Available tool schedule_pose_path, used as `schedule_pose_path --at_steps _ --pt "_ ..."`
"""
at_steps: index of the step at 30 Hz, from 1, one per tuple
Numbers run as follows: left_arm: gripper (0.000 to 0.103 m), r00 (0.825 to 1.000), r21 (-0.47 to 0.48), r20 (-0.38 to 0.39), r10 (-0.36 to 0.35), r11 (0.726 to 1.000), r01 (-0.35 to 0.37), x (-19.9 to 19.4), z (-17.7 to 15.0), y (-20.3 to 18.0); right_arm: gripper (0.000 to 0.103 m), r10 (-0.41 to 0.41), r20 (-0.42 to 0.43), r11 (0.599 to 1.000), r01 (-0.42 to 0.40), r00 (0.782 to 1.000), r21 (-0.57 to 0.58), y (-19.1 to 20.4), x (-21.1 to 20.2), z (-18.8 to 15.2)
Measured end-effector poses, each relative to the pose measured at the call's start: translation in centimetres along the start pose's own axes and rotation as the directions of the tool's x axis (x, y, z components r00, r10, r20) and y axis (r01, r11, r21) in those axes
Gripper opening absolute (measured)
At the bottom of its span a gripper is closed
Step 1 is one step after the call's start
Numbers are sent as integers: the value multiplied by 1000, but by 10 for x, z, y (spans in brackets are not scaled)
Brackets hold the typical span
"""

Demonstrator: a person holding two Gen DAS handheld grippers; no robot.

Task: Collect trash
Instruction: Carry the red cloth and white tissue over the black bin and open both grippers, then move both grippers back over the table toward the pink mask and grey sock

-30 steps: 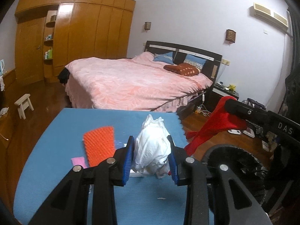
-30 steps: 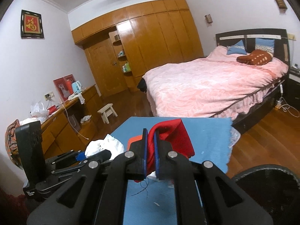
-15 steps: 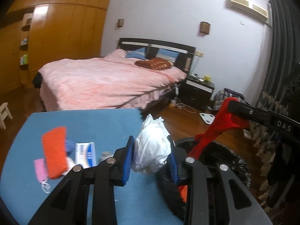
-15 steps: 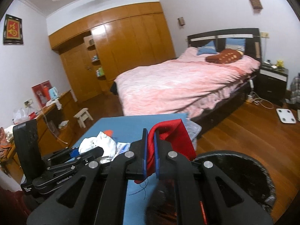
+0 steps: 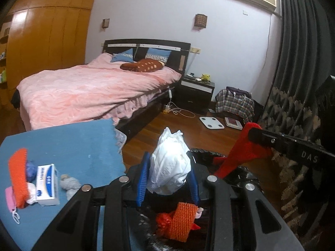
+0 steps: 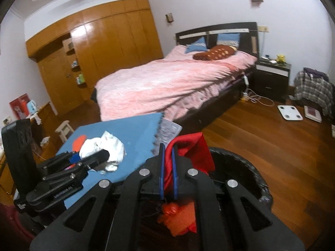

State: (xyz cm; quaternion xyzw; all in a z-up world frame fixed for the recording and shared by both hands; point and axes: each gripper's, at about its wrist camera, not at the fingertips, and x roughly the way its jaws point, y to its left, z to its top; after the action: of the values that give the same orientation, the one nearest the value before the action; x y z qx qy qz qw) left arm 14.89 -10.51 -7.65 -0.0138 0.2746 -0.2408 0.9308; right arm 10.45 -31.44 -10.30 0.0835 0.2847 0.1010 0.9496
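Bin [image 5: 247, 173] now lies beneath both loaded claws.

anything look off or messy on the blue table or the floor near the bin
Some clutter remains on the blue table: an orange scrubber, a white box, a grey wad and a pink item bunched at one edge. On the floor, a white cable trails loose by the bed. Nothing looks spilled around the black bin.
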Motion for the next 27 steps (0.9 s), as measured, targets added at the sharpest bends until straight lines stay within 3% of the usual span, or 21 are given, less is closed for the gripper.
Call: schedule_pose_path --at_steps 7,12,15,18,20,23,27 --pt "34 999 13 -46 -13 1000 13 21 -14 -18 6 -51 -46 998 52 998 37 -24 15 -21" --pt "42 995 14 -93 -38 999 40 35 -21 -25 11 -75 -80 994 81 994 68 -38 26 -34" --pt "52 994 12 -104 -35 999 36 38 -25 -24 27 -96 -97 992 104 991 77 -45 30 -41" --pt "58 994 6 -103 -22 1000 23 37 -26 -21 34 -107 -103 990 115 989 84 -47 31 -45" --pt "64 995 -2 -98 -5 1000 5 33 -25 -17 47 -120 -101 988 129 988 84 -45 31 -46" --pt "76 996 -14 -88 25 1000 -26 26 -24 -5 79 -146 -87 985 153 985 74 -39 30 -43" --pt "83 994 -25 -71 80 996 -82 10 -23 17 89 -142 -91 987 147 986 60 -26 33 -39"
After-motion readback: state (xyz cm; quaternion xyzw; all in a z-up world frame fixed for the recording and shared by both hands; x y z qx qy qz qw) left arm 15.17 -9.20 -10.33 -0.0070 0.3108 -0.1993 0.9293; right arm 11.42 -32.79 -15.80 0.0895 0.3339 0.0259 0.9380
